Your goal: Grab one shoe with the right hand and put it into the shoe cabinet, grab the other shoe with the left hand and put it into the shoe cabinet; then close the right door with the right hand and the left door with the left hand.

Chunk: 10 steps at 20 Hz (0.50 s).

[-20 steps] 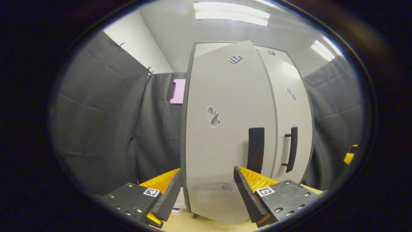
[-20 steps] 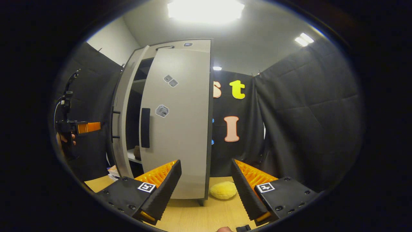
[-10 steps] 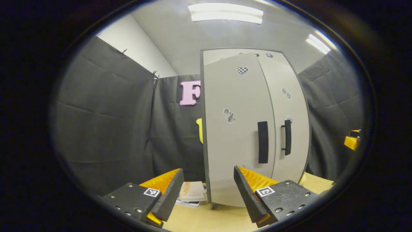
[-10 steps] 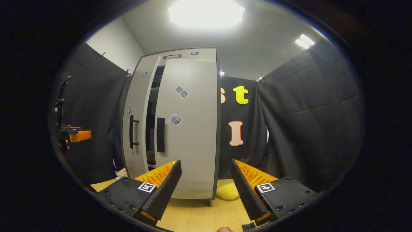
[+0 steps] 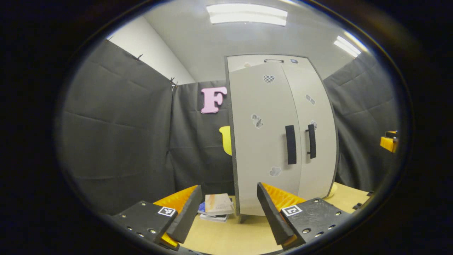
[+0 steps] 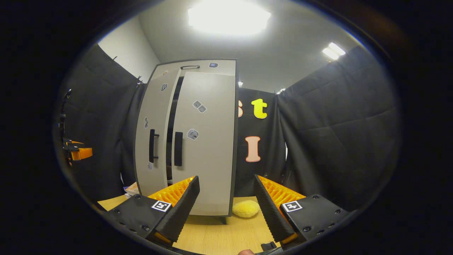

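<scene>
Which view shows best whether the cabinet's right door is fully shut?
The right gripper view: a dark gap runs between the right door and the left door, so it stands slightly ajar. The left gripper view sees both doors obliquely, and they look nearly flush there.

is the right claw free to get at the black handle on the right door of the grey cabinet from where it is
Probably yes. The right claw is open, holds nothing, and faces the grey cabinet's right door. Bare wooden tabletop lies between them; the black handle is unobstructed, off to the left, and the yellow plush sits aside.
</scene>
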Each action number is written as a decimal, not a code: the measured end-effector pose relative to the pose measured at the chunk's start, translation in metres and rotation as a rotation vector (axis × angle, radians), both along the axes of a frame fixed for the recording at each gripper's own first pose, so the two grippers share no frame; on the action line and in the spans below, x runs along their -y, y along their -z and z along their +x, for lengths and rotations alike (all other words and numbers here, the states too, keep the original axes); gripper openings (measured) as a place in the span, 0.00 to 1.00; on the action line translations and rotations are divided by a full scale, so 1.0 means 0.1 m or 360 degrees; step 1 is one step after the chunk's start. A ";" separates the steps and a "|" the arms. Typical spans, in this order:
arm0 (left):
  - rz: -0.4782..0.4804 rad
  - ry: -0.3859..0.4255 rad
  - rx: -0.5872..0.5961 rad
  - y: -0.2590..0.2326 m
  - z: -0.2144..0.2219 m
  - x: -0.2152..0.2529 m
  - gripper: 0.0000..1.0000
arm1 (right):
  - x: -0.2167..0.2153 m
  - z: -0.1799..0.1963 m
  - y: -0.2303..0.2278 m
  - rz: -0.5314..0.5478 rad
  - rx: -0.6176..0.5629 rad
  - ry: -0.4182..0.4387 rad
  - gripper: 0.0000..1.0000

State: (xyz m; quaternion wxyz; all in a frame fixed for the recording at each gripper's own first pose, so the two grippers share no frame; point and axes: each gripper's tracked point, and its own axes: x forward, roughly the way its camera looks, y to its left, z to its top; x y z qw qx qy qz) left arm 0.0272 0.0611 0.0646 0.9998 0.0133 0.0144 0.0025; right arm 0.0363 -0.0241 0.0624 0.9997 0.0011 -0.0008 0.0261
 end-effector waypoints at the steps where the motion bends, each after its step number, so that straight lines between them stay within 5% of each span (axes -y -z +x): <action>1: 0.0004 -0.0009 -0.0004 0.04 -0.01 -0.04 0.94 | 0.01 -0.03 0.01 -0.0003 -0.0001 0.0001 0.98; 10: 0.0016 -0.0033 -0.0001 0.06 -0.31 -0.22 0.96 | 0.08 -0.16 0.12 0.0036 -0.0029 0.0024 0.98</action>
